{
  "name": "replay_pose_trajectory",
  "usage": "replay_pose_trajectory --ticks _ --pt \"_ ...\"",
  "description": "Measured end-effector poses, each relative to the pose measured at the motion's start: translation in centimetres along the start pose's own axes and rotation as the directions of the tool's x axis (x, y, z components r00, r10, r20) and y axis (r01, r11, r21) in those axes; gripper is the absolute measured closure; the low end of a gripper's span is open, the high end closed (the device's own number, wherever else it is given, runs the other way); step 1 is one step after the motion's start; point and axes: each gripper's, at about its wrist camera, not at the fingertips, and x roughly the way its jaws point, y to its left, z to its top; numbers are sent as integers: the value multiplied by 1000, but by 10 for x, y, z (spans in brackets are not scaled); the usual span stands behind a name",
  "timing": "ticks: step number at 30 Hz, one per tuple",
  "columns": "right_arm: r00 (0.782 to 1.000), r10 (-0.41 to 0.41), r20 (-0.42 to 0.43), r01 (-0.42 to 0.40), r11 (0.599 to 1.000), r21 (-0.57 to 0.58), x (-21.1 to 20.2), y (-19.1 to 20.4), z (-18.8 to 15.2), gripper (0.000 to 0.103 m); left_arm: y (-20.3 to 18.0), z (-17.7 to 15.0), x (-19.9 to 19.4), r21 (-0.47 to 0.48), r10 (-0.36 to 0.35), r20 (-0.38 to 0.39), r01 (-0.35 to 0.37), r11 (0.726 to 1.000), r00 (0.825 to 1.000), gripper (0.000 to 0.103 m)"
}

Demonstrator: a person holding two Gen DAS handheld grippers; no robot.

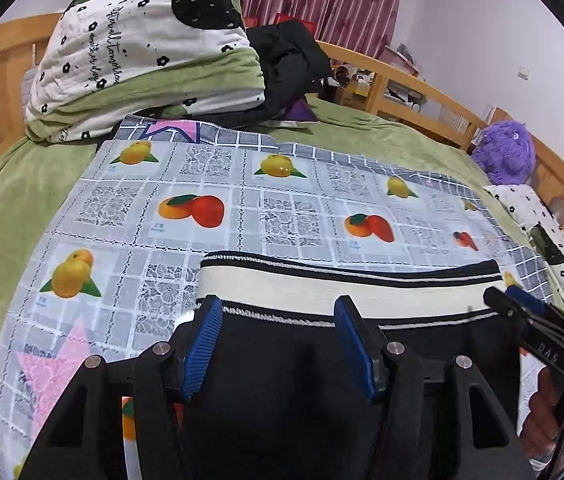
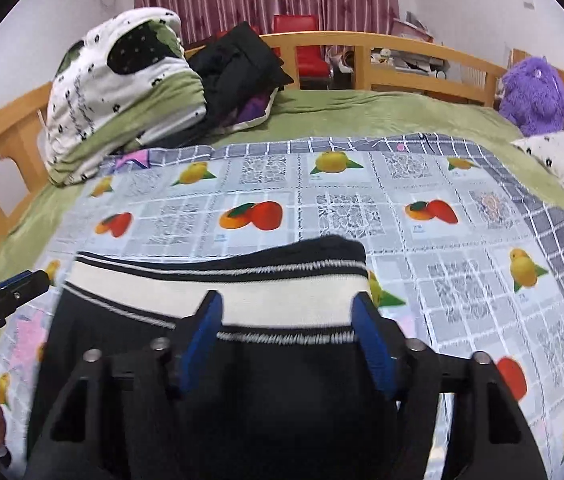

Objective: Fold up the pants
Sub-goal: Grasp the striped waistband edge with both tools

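- Left gripper (image 1: 278, 316): jaws spread wide, blue pads either side of the waistband (image 1: 345, 284), nothing pinched; contact w/ fabric can't be told.
- Right gripper (image 2: 287, 312): jaws also spread wide, straddling the waistband's right end; pads (image 2: 202, 332) just beside the cream band, grip not visible.
- Pants (image 2: 266, 364): black, cream-and-black striped waistband, lying flat on the fruit cloth (image 2: 461, 264), near its front edge.
- Quilt (image 1: 142, 44) folded in a heap beyond the cloth's far-left corner; purple toy (image 2: 533, 96) past its far-right corner.
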Motion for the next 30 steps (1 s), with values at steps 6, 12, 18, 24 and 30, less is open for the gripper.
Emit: replay_pose_trajectory --ticks 6,12,18,24,30 --pt "999 -31 31 31 1000 -1 18 -10 -3 49 -2 -4 29 27 16 -31 -15 1000 999 47" --pt "998 -45 -32 47 997 54 50 -26 -5 39 -1 -12 57 34 41 -94 -38 999 995 47" --pt "985 146 -89 -111 943 313 70 -68 -14 23 0 -17 65 22 35 -94 -33 999 995 46" --pt "991 106 -77 -81 957 278 67 -57 -15 23 2 -20 63 -2 31 -66 -31 1000 997 46" --pt "996 54 -73 -34 969 244 64 -51 -15 22 0 -22 63 -1 39 -61 -39 999 997 46"
